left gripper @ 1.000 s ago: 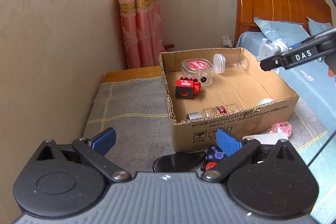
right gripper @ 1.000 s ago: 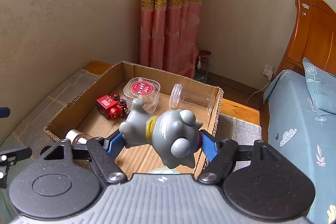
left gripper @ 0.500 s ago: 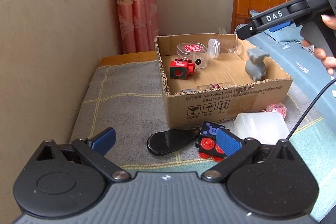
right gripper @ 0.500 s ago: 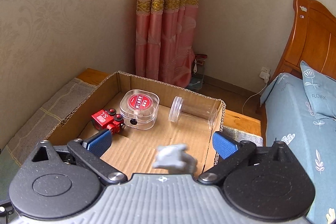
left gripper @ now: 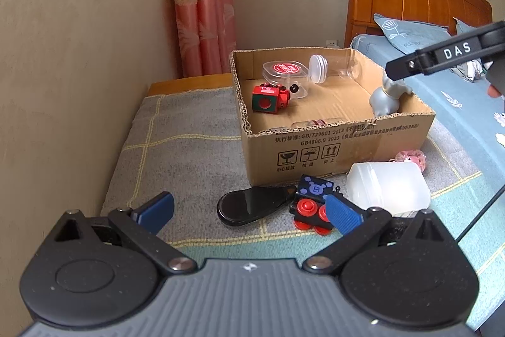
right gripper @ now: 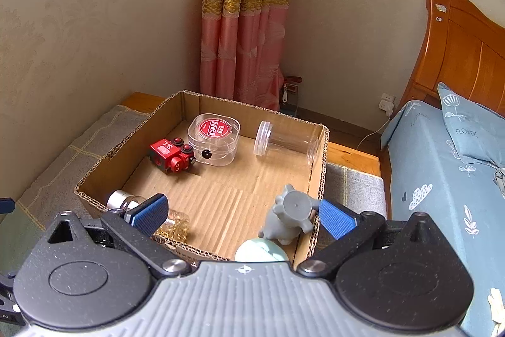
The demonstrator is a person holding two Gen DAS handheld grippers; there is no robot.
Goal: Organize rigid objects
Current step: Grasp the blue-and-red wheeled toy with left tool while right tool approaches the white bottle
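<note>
Left wrist view: the left gripper (left gripper: 249,210) gapes wide and empty above the grey blanket (left gripper: 176,147), near a black case (left gripper: 252,206) and toy train (left gripper: 311,204) lying before the cardboard box (left gripper: 334,144). Right wrist view: the right gripper (right gripper: 243,215) is spread wide, holding nothing; the grey figurine (right gripper: 288,215) lies inside the box's near right corner.
</note>
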